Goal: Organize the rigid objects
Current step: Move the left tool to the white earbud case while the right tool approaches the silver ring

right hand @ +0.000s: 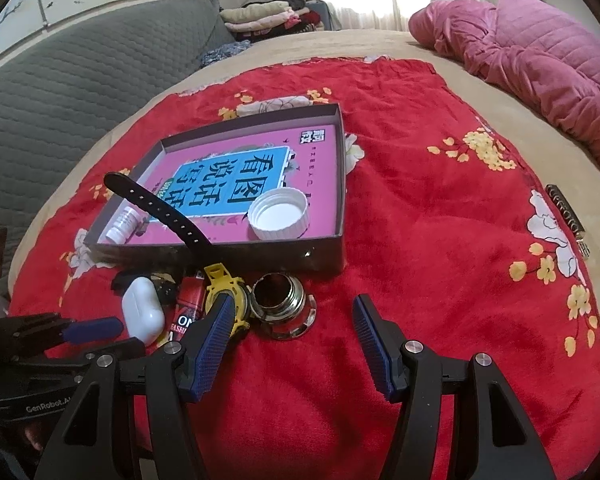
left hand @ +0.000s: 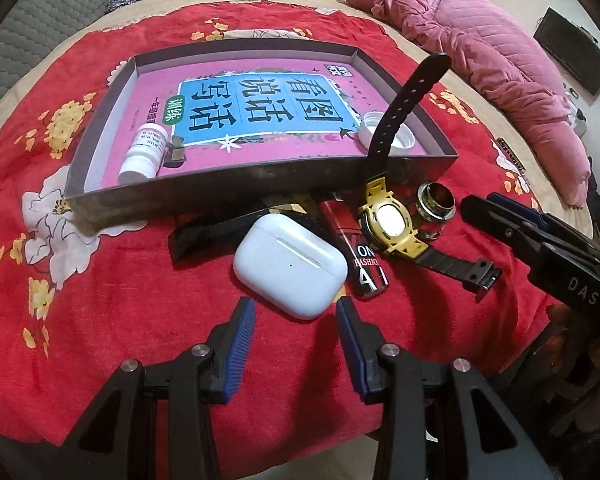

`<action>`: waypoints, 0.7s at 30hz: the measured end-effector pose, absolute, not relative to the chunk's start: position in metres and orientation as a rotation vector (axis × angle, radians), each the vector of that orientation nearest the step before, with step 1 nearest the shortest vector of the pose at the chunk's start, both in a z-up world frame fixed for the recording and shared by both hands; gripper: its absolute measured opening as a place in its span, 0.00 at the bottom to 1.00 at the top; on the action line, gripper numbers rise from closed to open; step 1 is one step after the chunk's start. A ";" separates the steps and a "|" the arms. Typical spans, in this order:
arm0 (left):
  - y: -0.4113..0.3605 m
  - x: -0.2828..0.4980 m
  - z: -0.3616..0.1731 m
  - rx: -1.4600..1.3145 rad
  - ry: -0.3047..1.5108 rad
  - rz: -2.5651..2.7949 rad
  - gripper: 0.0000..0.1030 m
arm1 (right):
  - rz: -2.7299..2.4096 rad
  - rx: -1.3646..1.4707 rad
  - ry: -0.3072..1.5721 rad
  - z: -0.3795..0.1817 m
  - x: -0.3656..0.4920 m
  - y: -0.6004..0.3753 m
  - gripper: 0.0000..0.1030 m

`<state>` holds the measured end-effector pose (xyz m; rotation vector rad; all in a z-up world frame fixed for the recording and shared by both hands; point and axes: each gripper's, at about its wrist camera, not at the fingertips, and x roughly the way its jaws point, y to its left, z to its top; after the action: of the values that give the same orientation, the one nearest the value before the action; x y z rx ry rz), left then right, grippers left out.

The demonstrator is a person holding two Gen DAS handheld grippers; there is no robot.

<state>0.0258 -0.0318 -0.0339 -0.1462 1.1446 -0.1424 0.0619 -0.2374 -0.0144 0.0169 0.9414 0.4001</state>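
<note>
A shallow dark box (left hand: 236, 184) (right hand: 324, 256) with a pink printed floor lies on the red cloth. In it are a white pill bottle (left hand: 144, 152) (right hand: 122, 224) and a white cap (left hand: 388, 130) (right hand: 278, 214). In front of the box lie a white earbud case (left hand: 290, 266) (right hand: 142, 308), a red lighter (left hand: 360, 258) (right hand: 188, 308), a yellow watch (left hand: 388, 220) (right hand: 220, 284) with one strap leaning over the box wall, and a metal fitting (left hand: 436, 202) (right hand: 282, 306). My left gripper (left hand: 296, 308) is open just before the earbud case. My right gripper (right hand: 292, 308) is open just before the metal fitting.
A flat black packet (left hand: 220, 228) lies behind the earbud case. A pink quilted jacket (left hand: 480, 48) (right hand: 540, 48) lies at the back right. A grey sofa cushion (right hand: 80, 80) stands on the left. A small patterned bar (right hand: 566, 214) lies by the right edge.
</note>
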 end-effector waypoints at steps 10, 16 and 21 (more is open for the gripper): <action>-0.034 0.028 -0.036 -0.123 1.132 -0.153 0.40 | 0.391 -0.030 0.996 -0.028 0.067 -0.230 0.61; -0.034 0.030 -0.038 -0.118 1.121 -0.163 0.41 | 0.400 -0.070 1.005 -0.035 0.071 -0.221 0.61; -0.033 0.033 -0.040 -0.120 1.113 -0.173 0.44 | 0.395 -0.103 1.011 -0.043 0.076 -0.214 0.61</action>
<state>0.0331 -0.0328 -0.0402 -0.1196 1.1127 -0.1730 0.0758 -0.2142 -0.0428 -0.1031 1.0112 0.3951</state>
